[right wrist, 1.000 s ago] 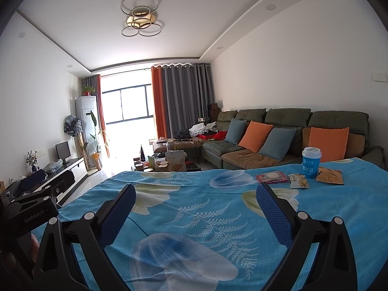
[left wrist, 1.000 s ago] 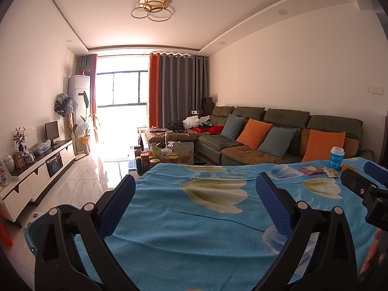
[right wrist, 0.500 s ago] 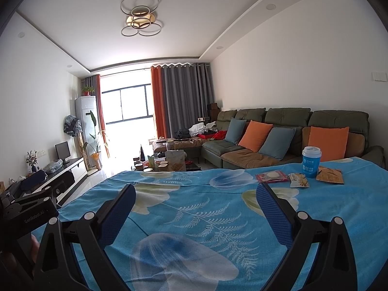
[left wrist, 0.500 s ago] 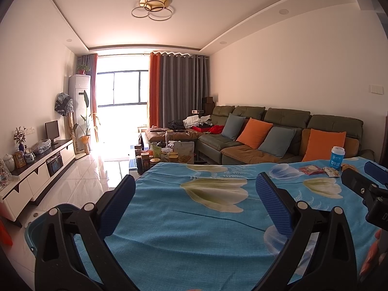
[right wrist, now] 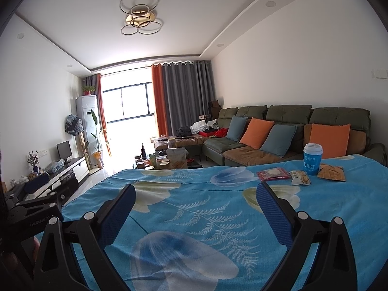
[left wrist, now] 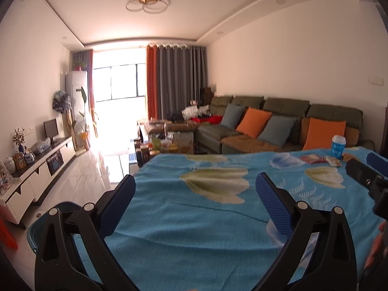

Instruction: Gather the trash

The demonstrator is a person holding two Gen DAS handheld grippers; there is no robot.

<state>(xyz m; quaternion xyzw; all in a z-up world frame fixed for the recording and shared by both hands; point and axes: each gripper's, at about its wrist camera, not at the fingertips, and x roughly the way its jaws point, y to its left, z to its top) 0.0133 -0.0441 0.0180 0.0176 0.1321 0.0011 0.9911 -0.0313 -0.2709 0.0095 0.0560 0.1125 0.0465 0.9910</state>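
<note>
On the blue flowered tablecloth, at the far right, stand a blue paper cup with a white lid, a red wrapper, a small snack packet and an orange-brown packet. The cup and wrappers also show in the left wrist view. My right gripper is open and empty above the cloth, well short of the trash. My left gripper is open and empty over the cloth's left part. A blue bin sits on the floor by the table's left edge.
A green sofa with orange and blue cushions stands behind the table. A cluttered coffee table lies beyond the far edge. A TV cabinet runs along the left wall. The other gripper's body shows at each view's edge.
The left wrist view has tilted slightly downward and is a little blurred. The right gripper has barely moved. Both stay open.
</note>
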